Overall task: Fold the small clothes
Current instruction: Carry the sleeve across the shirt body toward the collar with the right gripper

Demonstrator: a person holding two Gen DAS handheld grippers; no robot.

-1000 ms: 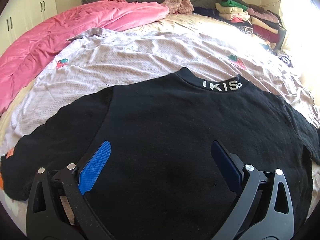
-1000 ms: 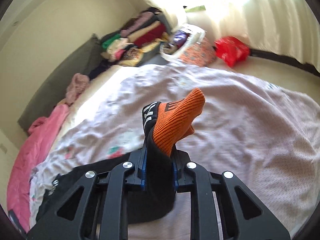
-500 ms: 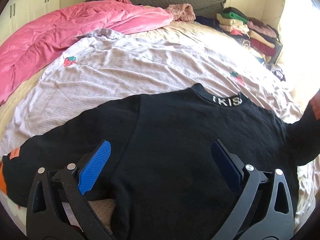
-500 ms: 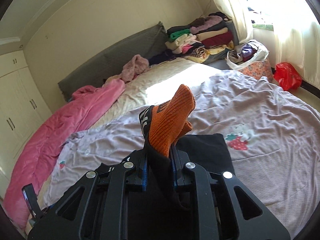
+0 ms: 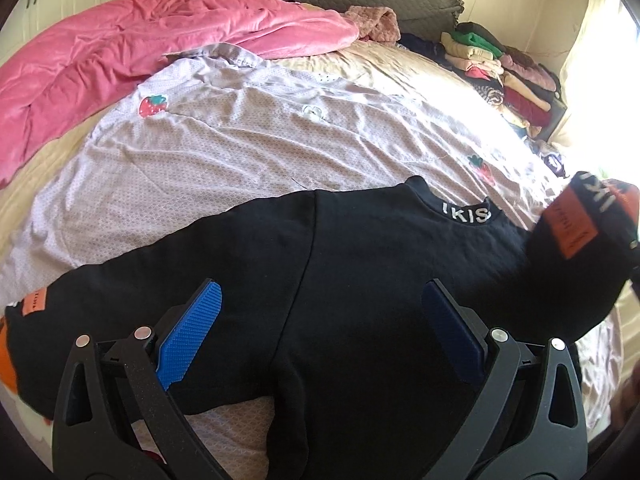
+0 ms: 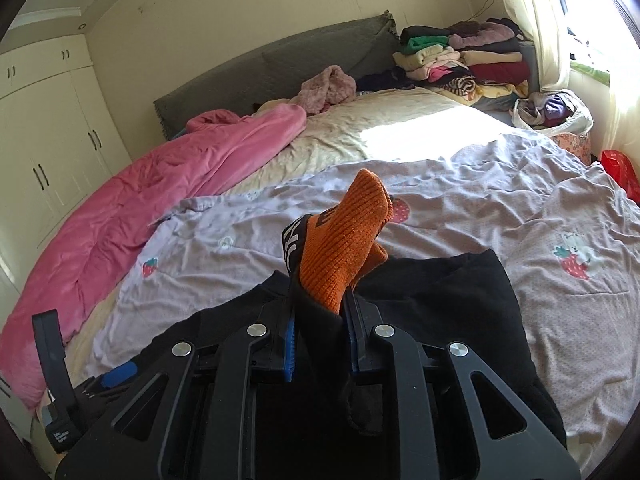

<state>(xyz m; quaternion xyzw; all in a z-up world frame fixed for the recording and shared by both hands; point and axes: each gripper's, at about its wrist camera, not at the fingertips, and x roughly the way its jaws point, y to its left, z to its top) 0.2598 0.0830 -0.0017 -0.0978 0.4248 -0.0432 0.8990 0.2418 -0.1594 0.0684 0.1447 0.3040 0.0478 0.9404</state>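
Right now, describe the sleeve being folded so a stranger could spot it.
On the lilac strawberry-print sheet lies a black sweatshirt. Its raised sleeve is pinched in the right hand-held gripper. Its ribbed orange cuff stands up, unlike the flat sleeve.

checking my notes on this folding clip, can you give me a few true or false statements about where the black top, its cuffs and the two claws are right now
1. The right claw is shut on the orange cuff of the black top. True.
2. The left claw grips the collar. False: it stands open above the top's body, holding nothing.
3. The top lies on a lilac sheet with strawberry prints. True.
4. The pink blanket covers the top. False: it is bunched further up the bed, apart from the top.
5. Folded clothes are stacked near the window. True.
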